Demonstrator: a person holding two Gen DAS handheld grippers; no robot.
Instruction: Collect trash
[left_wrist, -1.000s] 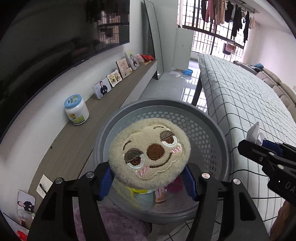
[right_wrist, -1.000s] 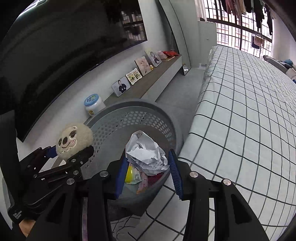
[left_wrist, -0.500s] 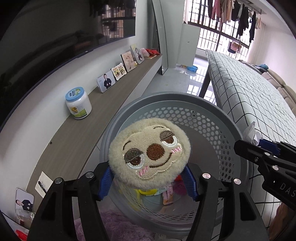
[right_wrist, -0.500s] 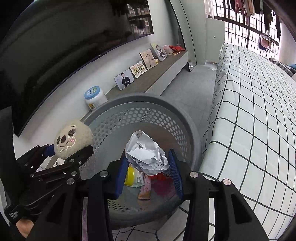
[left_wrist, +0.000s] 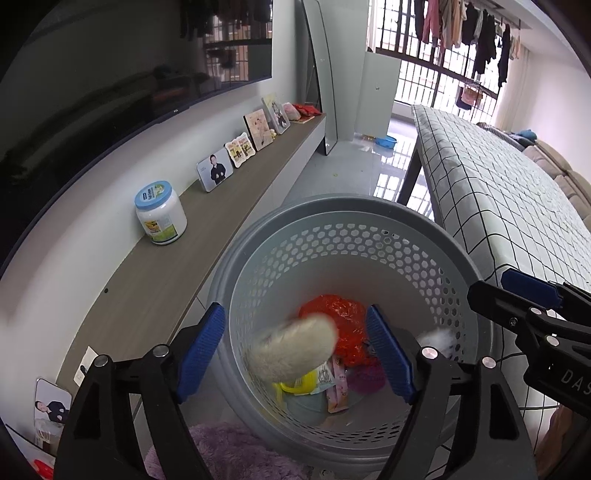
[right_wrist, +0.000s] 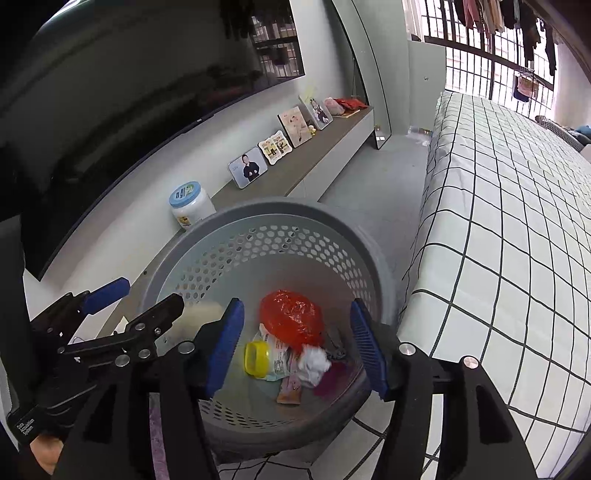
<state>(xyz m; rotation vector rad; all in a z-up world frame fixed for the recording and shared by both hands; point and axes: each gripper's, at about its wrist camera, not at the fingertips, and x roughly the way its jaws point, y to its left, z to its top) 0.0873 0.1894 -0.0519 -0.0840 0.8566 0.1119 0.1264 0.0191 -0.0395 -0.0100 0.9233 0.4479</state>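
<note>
The left gripper (left_wrist: 295, 343) is hanging over the grey basket (left_wrist: 369, 206) with its blue pads (left_wrist: 201, 341) apart; its jaws have just been opening, and the fluffy round toy (left_wrist: 293, 350) is dropping loose between them, blurred, touching neither pad. It is lying just below and in front of these tongs, with its long side tipped up toward the right. Further right, the right gripper (right_wrist: 295, 343) is also over the basket with its jaws apart; they have just been opening too, and nothing is between them. The white paper ball (right_wrist: 314, 363) is sitting down in the bottom of the basket, below these tongs, beside a red bag (right_wrist: 290, 319), a yellow cap (right_wrist: 256, 358) and some small packets (right_wrist: 290, 391). So both pieces of trash are going into the basket, and both hands are about as near to it. For writing, the side of the right gripper is showing "DAS" in the left view, and the left gripper is showing a small label that I think says "Data Acquisition System". The white jar (left_wrist: 160, 214) on the shelf has a label too small to read.
</note>
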